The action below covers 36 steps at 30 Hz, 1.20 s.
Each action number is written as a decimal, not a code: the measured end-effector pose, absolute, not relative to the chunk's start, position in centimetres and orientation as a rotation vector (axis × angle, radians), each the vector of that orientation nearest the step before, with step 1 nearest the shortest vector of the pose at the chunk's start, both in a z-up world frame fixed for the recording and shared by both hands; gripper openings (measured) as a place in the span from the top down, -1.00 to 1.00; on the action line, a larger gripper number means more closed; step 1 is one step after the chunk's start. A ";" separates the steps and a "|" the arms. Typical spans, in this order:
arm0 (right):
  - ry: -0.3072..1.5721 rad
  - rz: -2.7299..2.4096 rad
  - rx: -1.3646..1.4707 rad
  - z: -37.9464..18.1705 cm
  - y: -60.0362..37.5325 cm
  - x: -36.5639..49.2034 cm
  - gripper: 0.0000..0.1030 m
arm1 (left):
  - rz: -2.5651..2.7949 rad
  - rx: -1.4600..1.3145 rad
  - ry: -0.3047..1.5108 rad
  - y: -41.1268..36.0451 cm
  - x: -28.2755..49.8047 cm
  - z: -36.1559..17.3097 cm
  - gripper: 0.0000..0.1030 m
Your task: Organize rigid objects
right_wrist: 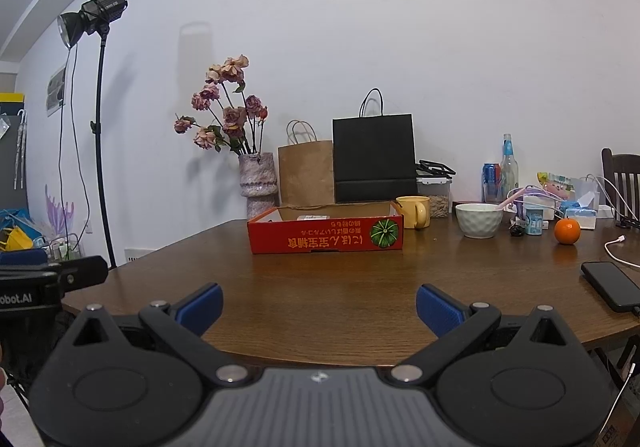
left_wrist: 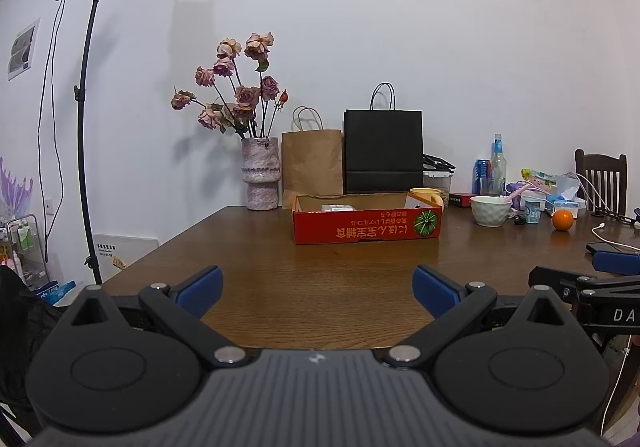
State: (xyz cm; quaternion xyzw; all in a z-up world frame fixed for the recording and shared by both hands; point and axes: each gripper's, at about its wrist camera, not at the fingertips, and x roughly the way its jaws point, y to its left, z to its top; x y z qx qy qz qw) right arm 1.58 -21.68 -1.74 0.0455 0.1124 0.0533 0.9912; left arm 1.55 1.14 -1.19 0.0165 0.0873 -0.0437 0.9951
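Mug [right_wrist: 414, 210] sits far right beside the red box [right_wrist: 326, 234]; my tools [left_wrist: 318, 289] [right_wrist: 319, 305], both spread empty, risk toppling it.

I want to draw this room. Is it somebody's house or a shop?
Most likely somebody's home, a dining table used for everyday things. The wooden table holds a vase of dried roses, a yellow mug and an orange, and a wooden chair stands beside it.
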 end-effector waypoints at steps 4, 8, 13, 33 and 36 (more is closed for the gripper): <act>0.228 0.107 0.091 -1.8 -21.7 1.6 -1.00 | -0.088 0.033 0.175 1.2 1.6 -1.2 -1.00; 0.223 0.103 0.090 -1.7 -21.6 1.4 -1.00 | -0.089 0.034 0.175 1.2 1.6 -1.2 -1.00; 0.226 0.104 0.091 -1.7 -21.7 1.5 -1.00 | -0.090 0.034 0.174 1.2 1.5 -1.1 -1.00; 0.228 0.104 0.091 -1.8 -21.7 1.6 -1.00 | -0.101 0.036 0.173 1.4 1.7 -1.0 -1.00; 0.230 0.102 0.092 -1.9 -21.7 1.7 -1.00 | -0.098 0.035 0.174 1.3 1.7 -1.0 -1.00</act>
